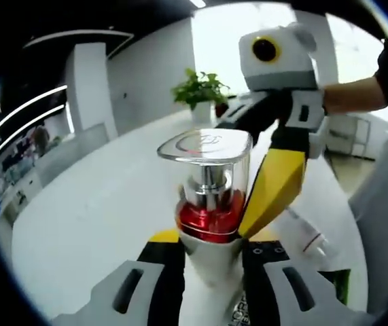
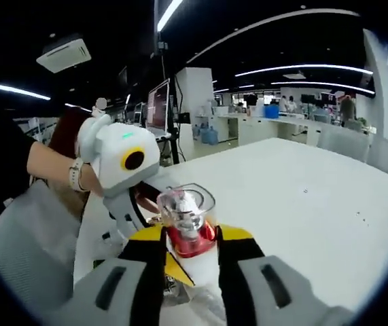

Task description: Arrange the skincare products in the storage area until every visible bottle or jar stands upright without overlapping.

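A pump bottle (image 1: 207,204) with a clear square cap, a red collar and a white body is held up over the white table (image 1: 98,204). My left gripper (image 1: 210,255) is shut on its white body from below. My right gripper (image 1: 251,214) reaches in from the right, one yellow finger lying against the red collar. In the right gripper view the same bottle (image 2: 188,227) sits between the yellow-tipped jaws of my right gripper (image 2: 190,250), which is shut on it. The left gripper (image 2: 136,204) comes in from the left behind the bottle.
A white tube (image 1: 306,234) with a red stripe lies on the table beside the bottle. A potted plant (image 1: 200,88) stands at the table's far end. A person's arm (image 2: 51,163) and a grey chair back (image 2: 17,238) are on the left.
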A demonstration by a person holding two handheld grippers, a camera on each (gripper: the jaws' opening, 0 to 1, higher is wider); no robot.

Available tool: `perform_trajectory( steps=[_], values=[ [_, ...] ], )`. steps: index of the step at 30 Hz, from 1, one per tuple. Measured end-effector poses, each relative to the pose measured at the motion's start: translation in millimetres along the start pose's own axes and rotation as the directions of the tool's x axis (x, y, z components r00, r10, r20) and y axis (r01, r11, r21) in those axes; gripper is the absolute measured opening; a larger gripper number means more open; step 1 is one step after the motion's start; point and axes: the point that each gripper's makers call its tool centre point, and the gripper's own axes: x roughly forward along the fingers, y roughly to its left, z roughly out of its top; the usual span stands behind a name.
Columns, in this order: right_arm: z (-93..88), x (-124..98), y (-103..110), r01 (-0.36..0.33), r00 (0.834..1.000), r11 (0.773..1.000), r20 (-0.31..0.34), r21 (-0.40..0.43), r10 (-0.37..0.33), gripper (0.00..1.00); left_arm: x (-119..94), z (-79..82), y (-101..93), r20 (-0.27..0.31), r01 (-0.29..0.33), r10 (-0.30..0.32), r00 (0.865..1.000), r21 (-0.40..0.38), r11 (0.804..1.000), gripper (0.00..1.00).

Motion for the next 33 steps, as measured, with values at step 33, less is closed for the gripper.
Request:
perform_trajectory(
  steps=[33],
  values=[
    [62.8, -76.2, 30.7, 0.101, 0.995, 0.995, 0.029, -0.005, -0.101, 0.29, -18.2, 74.6, -63.7, 0.057, 0.017, -0.011, 0.998, -0.104, 0.994, 0.27]
  ],
)
